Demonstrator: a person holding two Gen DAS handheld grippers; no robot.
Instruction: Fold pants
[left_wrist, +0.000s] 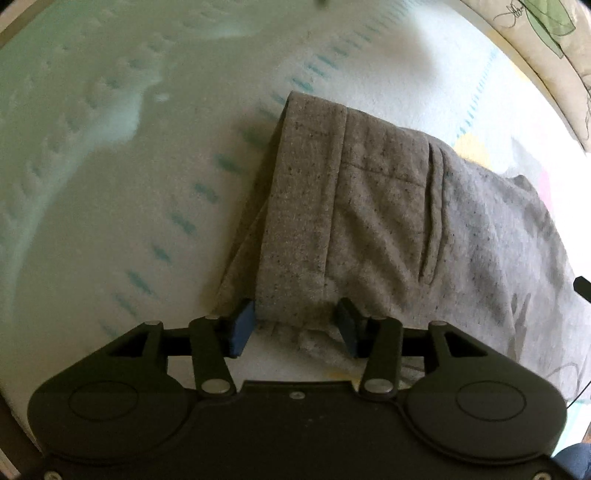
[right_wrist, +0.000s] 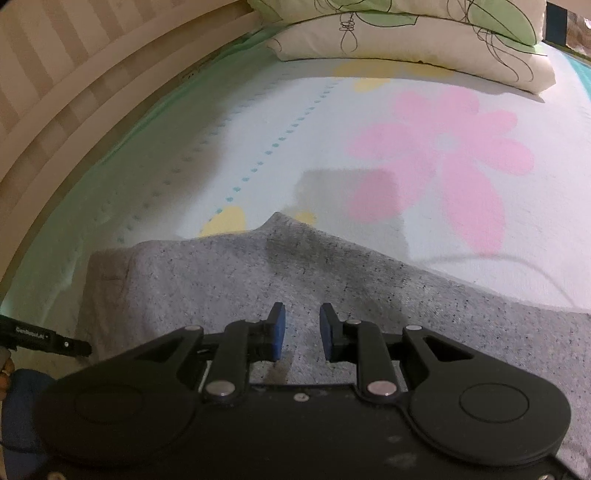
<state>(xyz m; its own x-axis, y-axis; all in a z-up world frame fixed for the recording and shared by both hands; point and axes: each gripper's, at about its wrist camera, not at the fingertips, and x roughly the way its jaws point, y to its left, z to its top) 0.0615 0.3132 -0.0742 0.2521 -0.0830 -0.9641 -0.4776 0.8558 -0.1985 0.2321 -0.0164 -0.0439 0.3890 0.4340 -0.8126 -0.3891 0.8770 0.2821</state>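
Left wrist view is showing the left gripper (left_wrist: 297, 325) spread, straddling the waistband edge of the speckled grey knit pants (left_wrist: 376, 221) lying folded ahead; right gripper (right_wrist: 300, 330) is hovering parted above them; both should be lifting clear without dragging cloth.

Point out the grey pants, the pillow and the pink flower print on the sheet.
pants (left_wrist: 369, 206), left wrist view, on the flat fabric beside the waistband
pillow (right_wrist: 424, 40), right wrist view, on its front face
pink flower (right_wrist: 447, 147), right wrist view, near the flower's centre
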